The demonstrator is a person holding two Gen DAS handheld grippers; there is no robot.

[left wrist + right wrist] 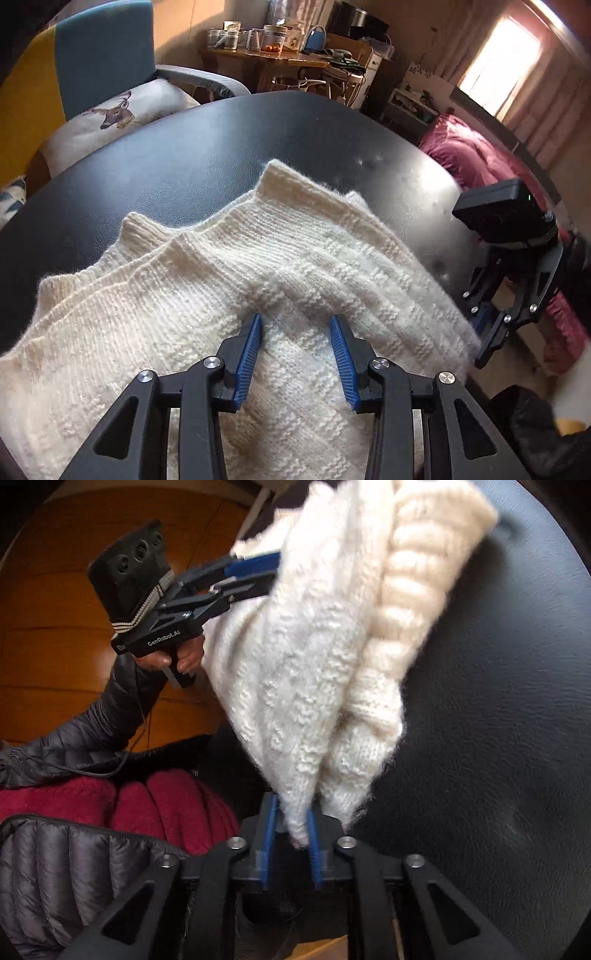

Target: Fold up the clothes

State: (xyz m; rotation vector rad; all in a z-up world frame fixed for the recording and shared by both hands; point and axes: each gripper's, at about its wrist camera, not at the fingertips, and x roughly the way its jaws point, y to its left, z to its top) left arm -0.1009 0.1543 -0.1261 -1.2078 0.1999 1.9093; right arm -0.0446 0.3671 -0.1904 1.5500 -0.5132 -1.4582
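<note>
Your left claw [295,325] stands with its blue pads apart, tips resting on the cream sweater [207,295]; from this view the knit bulges between them, but they do not pinch it. In the right wrist view that same claw [271,572] reaches into the sweater's [314,657] far left edge, its tips buried in the wool, so there you cannot tell how it holds. The sweater lies in folded layers on the black worktop [221,147], its ribbed edges pointing far. At the right of the left wrist view, your right claw [484,332] hangs at the sweater's right edge. Seen from its own camera, the right claw [291,834] is closed on a near corner of the sweater, which rises bunched above the worktop [498,738].
</note>
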